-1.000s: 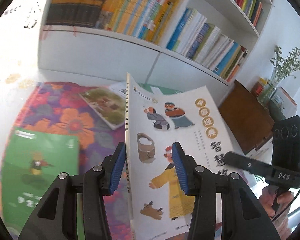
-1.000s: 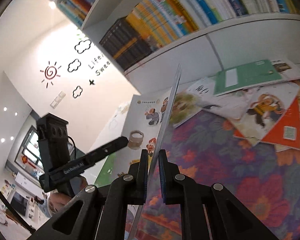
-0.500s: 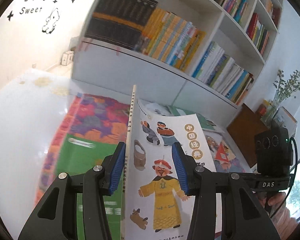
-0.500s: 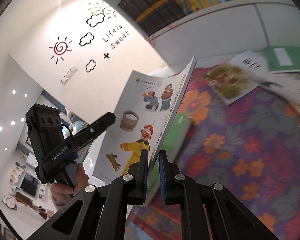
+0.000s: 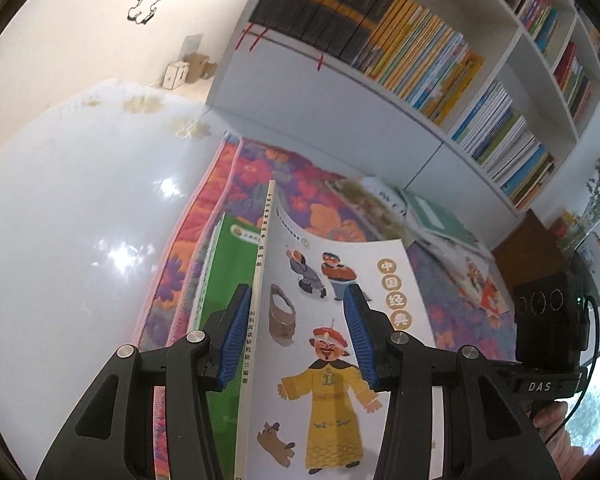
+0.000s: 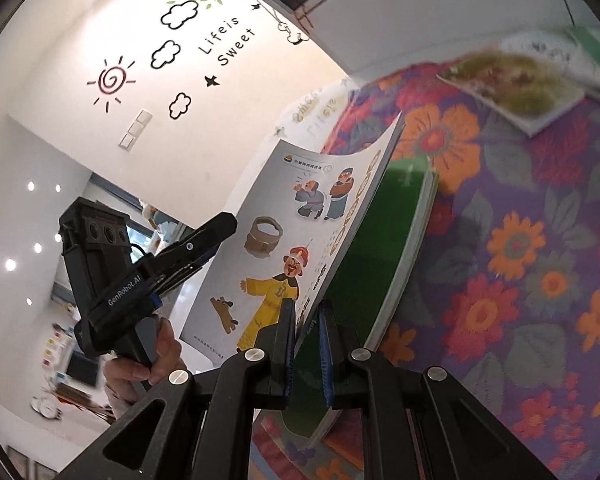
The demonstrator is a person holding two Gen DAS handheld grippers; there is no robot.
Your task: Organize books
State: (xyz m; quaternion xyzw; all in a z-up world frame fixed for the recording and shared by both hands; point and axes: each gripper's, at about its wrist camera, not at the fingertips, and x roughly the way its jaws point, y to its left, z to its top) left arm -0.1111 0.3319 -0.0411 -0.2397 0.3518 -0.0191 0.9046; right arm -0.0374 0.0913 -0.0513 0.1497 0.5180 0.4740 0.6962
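While both grippers meet on one thin picture book (image 5: 332, 360), it stands tilted above a green book (image 6: 364, 264) that lies on a flowered mat (image 6: 520, 240). The right gripper (image 6: 306, 350) is clamped on the book's free edge, its blue pads pressed together on the cover. The left gripper (image 5: 296, 340) has its 2 blue pads parted around the spine side; the left pad lies against the spine, and whether the right pad presses on the bowed cover I cannot tell. On the cover are cartoon figures: a man in a yellow robe and red hat, a brown dog, a wooden tub and 2 quarrelling men, with Chinese characters in gold circles down the side. A black camera block on the right gripper, seen from the left wrist, reads "DAS"; the other, seen from the right wrist, reads "GenRobot.AI". Black wall lettering (image 6: 226, 40) reads "Lifeis Sweet" beside a drawn sun and clouds. More loose books (image 5: 420, 216) lie farther along the mat, below a white bookcase (image 5: 420, 60) packed with upright books. A hand (image 6: 144, 356) grips the left gripper's handle
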